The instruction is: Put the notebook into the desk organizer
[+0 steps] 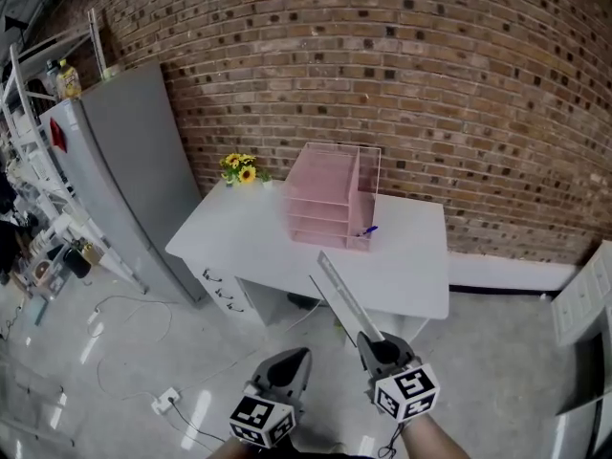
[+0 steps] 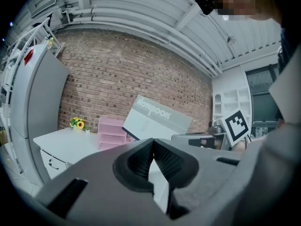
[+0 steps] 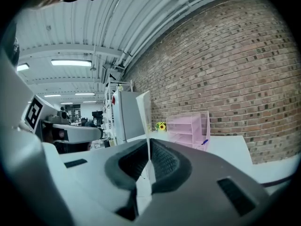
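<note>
With right tool (image 1: 375,344), pinches notebook (image 1: 342,295) by lower edge, aloft and well short of tabletop (image 1: 239,235). Holds left tool (image 1: 292,360) pressed together, empty. Transport step in hand. Next: advance to pink desk organizer (image 1: 330,199), align notebook with a shelf opening, slide in.

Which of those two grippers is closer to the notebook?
Right. The right gripper is clamped on the near edge of the notebook; the left gripper sits to its left, shut, not touching it.
</note>
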